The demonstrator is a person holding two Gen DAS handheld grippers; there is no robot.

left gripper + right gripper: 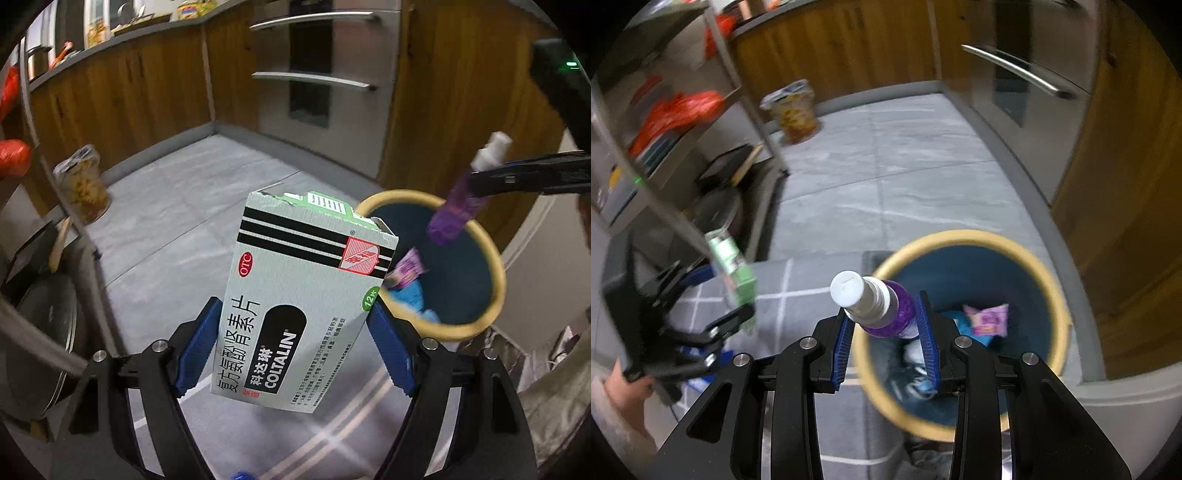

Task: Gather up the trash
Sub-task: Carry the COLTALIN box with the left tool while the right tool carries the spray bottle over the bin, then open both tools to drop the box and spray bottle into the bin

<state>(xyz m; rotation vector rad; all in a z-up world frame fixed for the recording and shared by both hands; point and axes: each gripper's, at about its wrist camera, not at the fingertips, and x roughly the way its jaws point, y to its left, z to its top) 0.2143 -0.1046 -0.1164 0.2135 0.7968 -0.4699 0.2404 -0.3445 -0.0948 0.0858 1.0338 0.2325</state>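
Both jaws clamped trash, left gripper point(291, 332) wide on a box point(306, 295), right gripper point(884, 332) narrow on a bottle point(882, 310); carrying step, next releasing each above the bin point(1060, 306).

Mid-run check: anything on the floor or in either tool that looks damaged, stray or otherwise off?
Two things. The medicine box between the left tool's pads has a torn, ragged top flap. A noodle cup with its lid peeled back stands on the floor by the metal rack, away from the bin. No spill is visible.
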